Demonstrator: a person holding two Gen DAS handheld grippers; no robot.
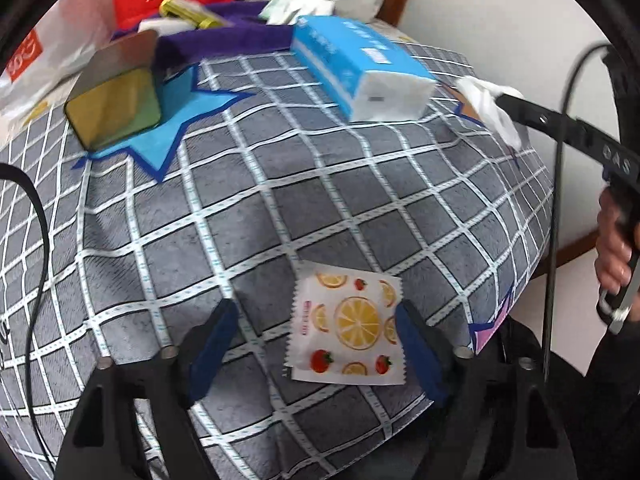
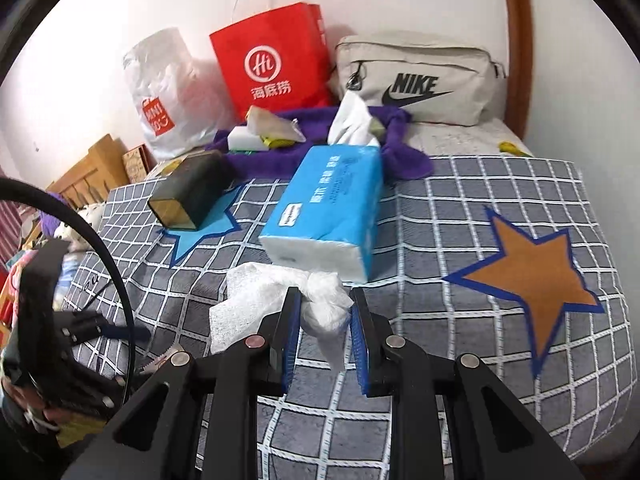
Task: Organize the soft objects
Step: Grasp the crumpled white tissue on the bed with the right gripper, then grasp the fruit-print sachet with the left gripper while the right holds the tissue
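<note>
Only the left wrist view shows the fruit-print sachet [image 1: 348,330] lying near on the checked cover [image 1: 280,200], between the left gripper [image 1: 316,344]'s spread fingers. Rightward, the right gripper [image 2: 325,334] pinches a crumpled white tissue [image 2: 320,304] before the blue tissue pack [image 2: 328,208]; the orange star [image 2: 532,276] shows whole only there.

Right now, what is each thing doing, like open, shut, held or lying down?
Left claw: open, around the fruit-print packet, not squeezing it.
Fruit-print packet: flat on the checked blanket.
Right claw: shut on a crumpled white tissue.
Crumpled white tissue: held, bunched up.
Blue tissue pack: lying down, a tissue sticking out.
Dark tin: on its side.
Red paper bag: upright.
</note>
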